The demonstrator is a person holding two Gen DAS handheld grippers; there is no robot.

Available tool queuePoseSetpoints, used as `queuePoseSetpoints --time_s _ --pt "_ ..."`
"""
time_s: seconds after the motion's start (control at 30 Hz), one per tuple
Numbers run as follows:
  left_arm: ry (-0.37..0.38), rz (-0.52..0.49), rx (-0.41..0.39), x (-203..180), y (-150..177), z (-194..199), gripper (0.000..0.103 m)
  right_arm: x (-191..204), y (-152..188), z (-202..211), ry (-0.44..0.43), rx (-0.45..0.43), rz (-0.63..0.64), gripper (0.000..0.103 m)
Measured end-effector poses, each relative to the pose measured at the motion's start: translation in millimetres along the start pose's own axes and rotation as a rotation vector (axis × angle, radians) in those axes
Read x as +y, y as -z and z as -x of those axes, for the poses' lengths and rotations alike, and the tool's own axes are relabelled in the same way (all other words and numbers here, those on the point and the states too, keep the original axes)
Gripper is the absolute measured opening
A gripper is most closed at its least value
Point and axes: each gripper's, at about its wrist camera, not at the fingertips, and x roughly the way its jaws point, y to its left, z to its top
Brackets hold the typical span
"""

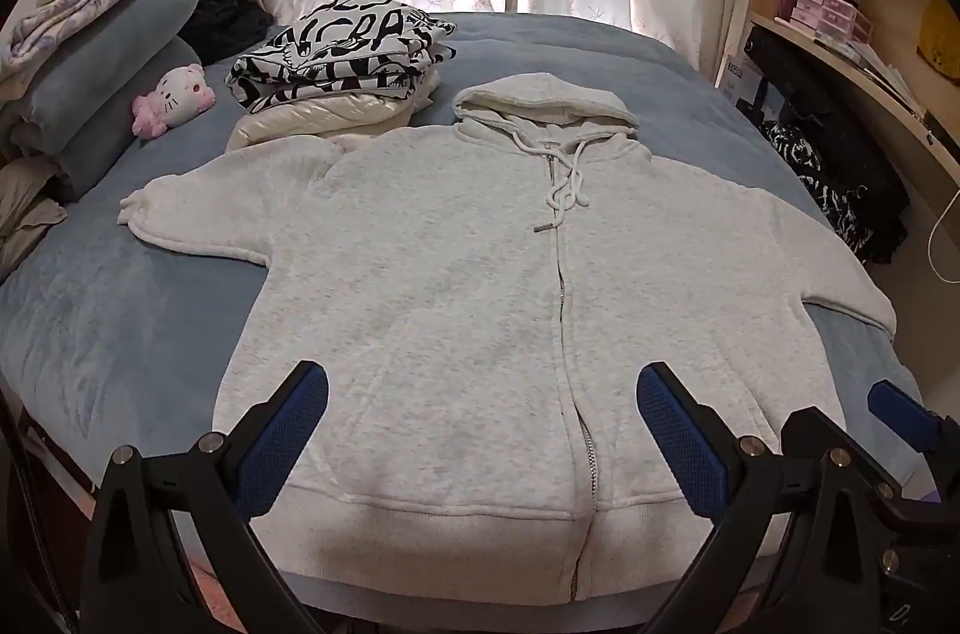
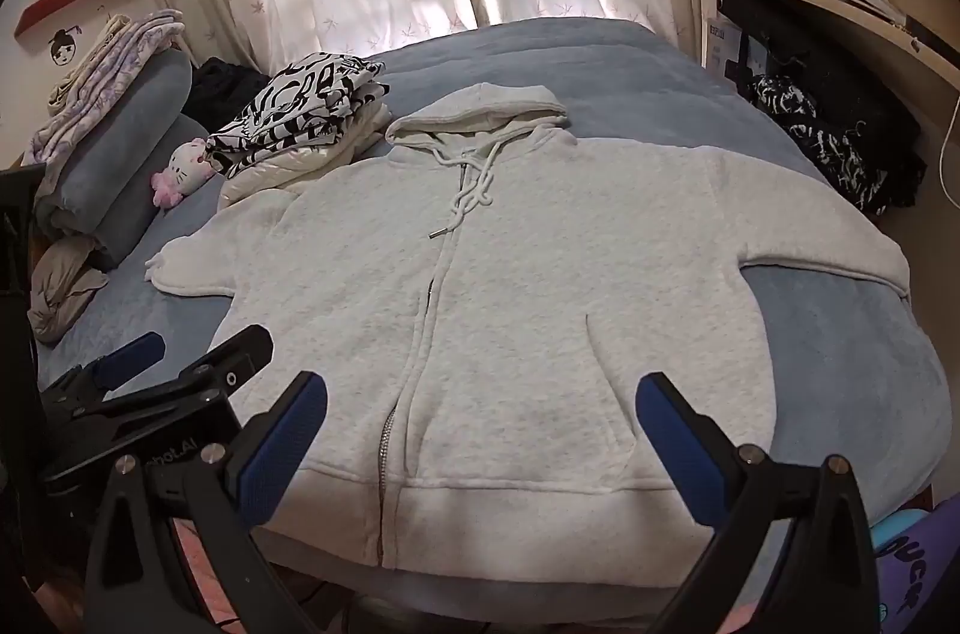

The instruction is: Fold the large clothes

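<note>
A light grey zip-up hoodie (image 1: 450, 274) (image 2: 540, 274) lies flat and zipped on the blue bed cover (image 1: 120, 304) (image 2: 840, 334). Its hood points toward the curtains, both sleeves are spread out, and its hem is at the near edge. My left gripper (image 1: 480, 388) hovers open over the hem's left half, with nothing between its blue pads (image 1: 300, 412). My right gripper (image 2: 480, 400) hovers open over the pocket on the right half, also with nothing in it. Each gripper shows in the other's view, the right gripper (image 1: 858, 418) at the right edge and the left gripper (image 2: 192, 352) at the left.
A pile of folded clothes (image 1: 342, 58) (image 2: 300, 112), black-and-white print on top, sits by the left sleeve. A pink plush toy (image 1: 174, 97) and stacked pillows (image 1: 108, 58) are at the left. Dark clothes (image 1: 828, 178) hang beside the wooden desk (image 1: 840, 58) on the right.
</note>
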Motion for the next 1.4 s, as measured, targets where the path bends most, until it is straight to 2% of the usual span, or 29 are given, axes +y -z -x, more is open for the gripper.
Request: queuePoseSetpoints --time_s 1.4 --pt "-0.02 0.026 0.012 13.5 -6.2 -8.8 0.102 4.0 -9.5 -9.6 0.02 0.003 0.002 0.103"
